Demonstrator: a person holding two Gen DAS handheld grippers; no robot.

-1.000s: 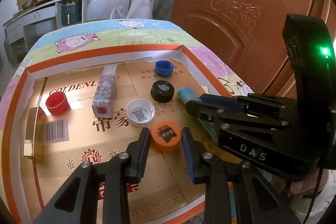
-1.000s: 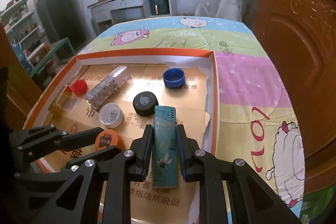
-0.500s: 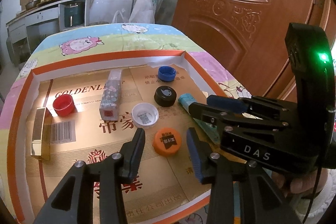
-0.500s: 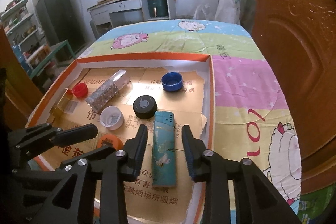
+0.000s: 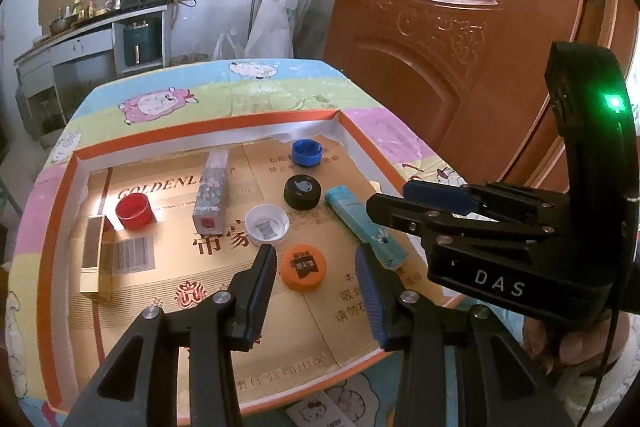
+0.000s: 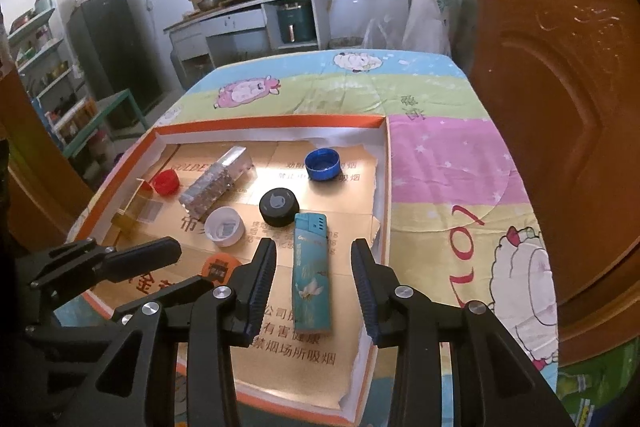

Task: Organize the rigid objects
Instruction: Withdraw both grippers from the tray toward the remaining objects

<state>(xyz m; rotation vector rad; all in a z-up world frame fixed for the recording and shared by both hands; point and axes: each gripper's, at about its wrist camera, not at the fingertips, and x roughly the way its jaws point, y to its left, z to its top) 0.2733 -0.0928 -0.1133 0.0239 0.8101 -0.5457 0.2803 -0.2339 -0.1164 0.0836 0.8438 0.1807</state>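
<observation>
The teal rectangular lighter [image 6: 311, 273] lies flat in my shallow orange-rimmed cardboard tray [image 6: 384, 183], between the spread fingers of my right gripper [image 6: 314, 267], whose jaws have just been opening, pads clear of it. My left gripper [image 5: 316, 263] has opened around the orange bottle cap [image 5: 303, 266], untouched. The tray floor reads "GOLDENL"; my right gripper's body says "DAS".

My left tongs [image 5: 316, 275] have just been opening and now stand parted, clear of the orange cap [image 5: 303, 267] between them. At two o'clock, my right tongs [image 5: 382, 205] hang over the teal lighter [image 5: 352, 213] in the tray [image 5: 52, 223].
</observation>
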